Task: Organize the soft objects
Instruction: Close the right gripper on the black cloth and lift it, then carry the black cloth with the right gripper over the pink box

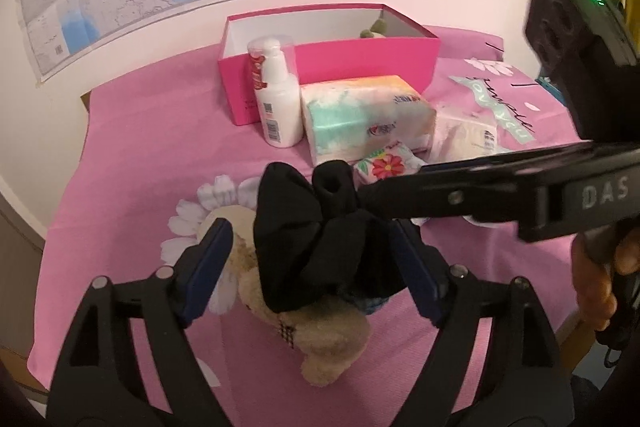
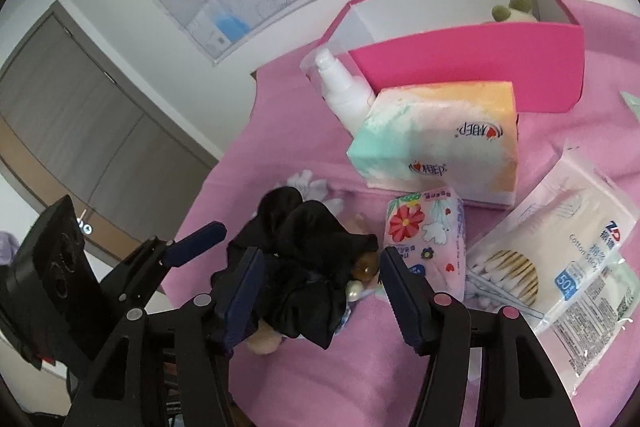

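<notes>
A black scrunchie (image 1: 320,239) lies bunched on a tan plush toy (image 1: 316,339) on the pink cloth (image 1: 140,155) of the worktop. The left gripper (image 1: 316,267) has its jaws spread wide around the scrunchie, pads clear of it. The right gripper (image 2: 316,287) also stands open astride it; its left pad seems to brush the fabric. Behind are a tissue pack (image 2: 436,143), a lotion bottle (image 1: 278,95) and a pink box (image 1: 360,61) holding a green toy (image 2: 514,11).
</notes>
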`<control>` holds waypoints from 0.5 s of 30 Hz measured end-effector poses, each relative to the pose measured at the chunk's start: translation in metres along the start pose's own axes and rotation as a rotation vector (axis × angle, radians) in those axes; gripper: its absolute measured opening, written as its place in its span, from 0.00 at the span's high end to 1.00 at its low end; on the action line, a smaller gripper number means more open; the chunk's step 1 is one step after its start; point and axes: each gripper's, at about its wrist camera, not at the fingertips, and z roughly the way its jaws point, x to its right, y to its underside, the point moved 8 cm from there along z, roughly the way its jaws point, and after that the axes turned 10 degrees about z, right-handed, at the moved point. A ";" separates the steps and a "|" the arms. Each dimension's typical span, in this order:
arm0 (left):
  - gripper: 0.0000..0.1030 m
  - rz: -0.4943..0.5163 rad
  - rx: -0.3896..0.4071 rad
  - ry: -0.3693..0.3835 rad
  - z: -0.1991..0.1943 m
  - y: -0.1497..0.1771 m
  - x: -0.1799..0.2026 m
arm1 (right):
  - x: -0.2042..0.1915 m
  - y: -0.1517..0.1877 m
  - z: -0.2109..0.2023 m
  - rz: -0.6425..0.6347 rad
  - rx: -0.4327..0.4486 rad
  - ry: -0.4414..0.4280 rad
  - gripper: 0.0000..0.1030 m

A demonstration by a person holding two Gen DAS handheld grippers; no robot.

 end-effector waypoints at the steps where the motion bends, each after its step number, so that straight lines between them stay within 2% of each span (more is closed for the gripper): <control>1: 0.20 0.006 -0.008 0.006 0.000 0.002 0.002 | -0.001 0.002 0.003 -0.002 -0.013 -0.007 0.40; 3: 0.10 0.024 -0.019 0.013 0.001 0.006 0.006 | -0.001 0.003 0.006 0.005 -0.015 -0.007 0.40; 4: 0.08 0.031 -0.027 0.012 0.002 0.008 0.007 | -0.001 0.001 0.008 0.017 -0.018 -0.015 0.40; 10: 0.07 0.004 -0.057 0.010 0.017 0.015 0.003 | -0.003 0.005 0.032 0.018 -0.073 0.011 0.39; 11: 0.11 -0.007 -0.055 0.016 0.018 0.015 0.001 | -0.003 0.005 0.035 0.020 -0.082 0.014 0.39; 12: 0.21 -0.014 -0.056 0.019 0.021 0.015 0.001 | -0.004 0.006 0.039 0.012 -0.087 0.023 0.41; 13: 0.27 -0.019 -0.061 0.023 0.023 0.016 0.000 | -0.004 0.006 0.040 0.003 -0.086 0.030 0.46; 14: 0.33 -0.022 -0.063 0.033 0.024 0.016 0.000 | -0.005 0.006 0.042 -0.007 -0.087 0.037 0.59; 15: 0.35 -0.023 -0.059 0.035 0.024 0.015 0.000 | -0.005 0.006 0.044 -0.015 -0.090 0.043 0.66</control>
